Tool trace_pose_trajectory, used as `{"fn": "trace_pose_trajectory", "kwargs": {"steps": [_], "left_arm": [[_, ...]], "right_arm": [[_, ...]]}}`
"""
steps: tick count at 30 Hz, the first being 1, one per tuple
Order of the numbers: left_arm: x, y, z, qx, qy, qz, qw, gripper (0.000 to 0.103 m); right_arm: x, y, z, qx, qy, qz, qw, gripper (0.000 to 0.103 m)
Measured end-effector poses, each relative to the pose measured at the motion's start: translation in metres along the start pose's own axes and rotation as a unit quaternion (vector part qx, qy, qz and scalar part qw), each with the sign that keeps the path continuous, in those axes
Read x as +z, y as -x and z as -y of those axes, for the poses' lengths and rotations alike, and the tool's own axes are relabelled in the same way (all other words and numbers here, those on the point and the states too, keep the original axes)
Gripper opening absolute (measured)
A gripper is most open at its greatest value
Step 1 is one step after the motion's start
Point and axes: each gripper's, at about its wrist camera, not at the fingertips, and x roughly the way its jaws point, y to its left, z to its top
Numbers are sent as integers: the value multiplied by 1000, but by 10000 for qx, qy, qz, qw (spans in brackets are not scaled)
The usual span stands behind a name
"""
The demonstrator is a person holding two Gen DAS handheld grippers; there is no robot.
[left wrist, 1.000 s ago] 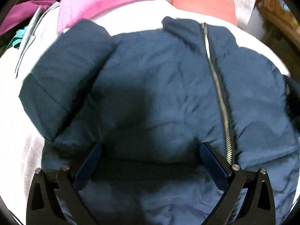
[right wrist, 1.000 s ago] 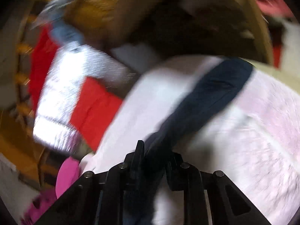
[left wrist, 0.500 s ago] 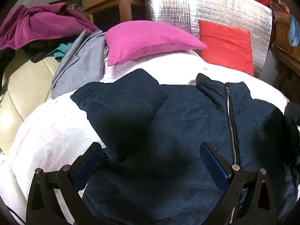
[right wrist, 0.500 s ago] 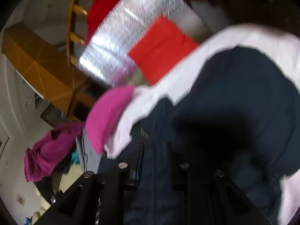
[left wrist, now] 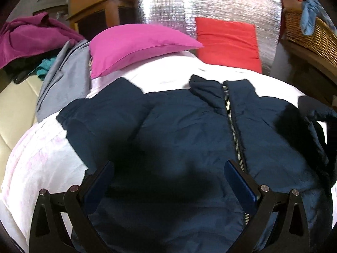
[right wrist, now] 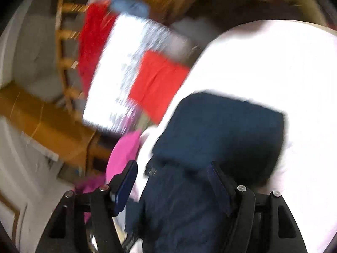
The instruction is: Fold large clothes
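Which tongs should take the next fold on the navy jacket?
Probably left. The left tongs hang open, centred over the jacket beside its zipper. The right tongs, also open, sit at its edge, view blurred.

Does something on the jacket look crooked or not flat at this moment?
Yes. The navy jacket lies zipped on the white cover, but its sleeve at the right edge bunches up in a raised loop, while the other sleeve is folded flat.
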Motion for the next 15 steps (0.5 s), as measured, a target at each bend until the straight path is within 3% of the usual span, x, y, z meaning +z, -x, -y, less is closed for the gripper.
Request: {"fn": "trace_pose_trajectory", "kwargs": {"steps": [3, 6, 8, 11, 15], "left_arm": [[-5, 8, 16, -116, -300, 274, 9991, 103], [-6, 16, 36, -374, -468, 284, 9978, 103], [1, 25, 53, -831, -420, 67, 9956, 103], [21, 43, 86, -1530, -445, -116, 9872, 103], [51, 62, 131, -2028, -674, -188, 9767, 103]], "right_arm": [[10, -7, 20, -149, -596, 211, 9979, 73], [17, -8, 31, -271, -970, 435, 9940, 72], [23, -11, 39, -367, -1258, 529, 9900, 72], [39, 9, 67, -122, -1849, 546, 9812, 72], [52, 41, 90, -119, -2046, 791, 9756, 72]]}}
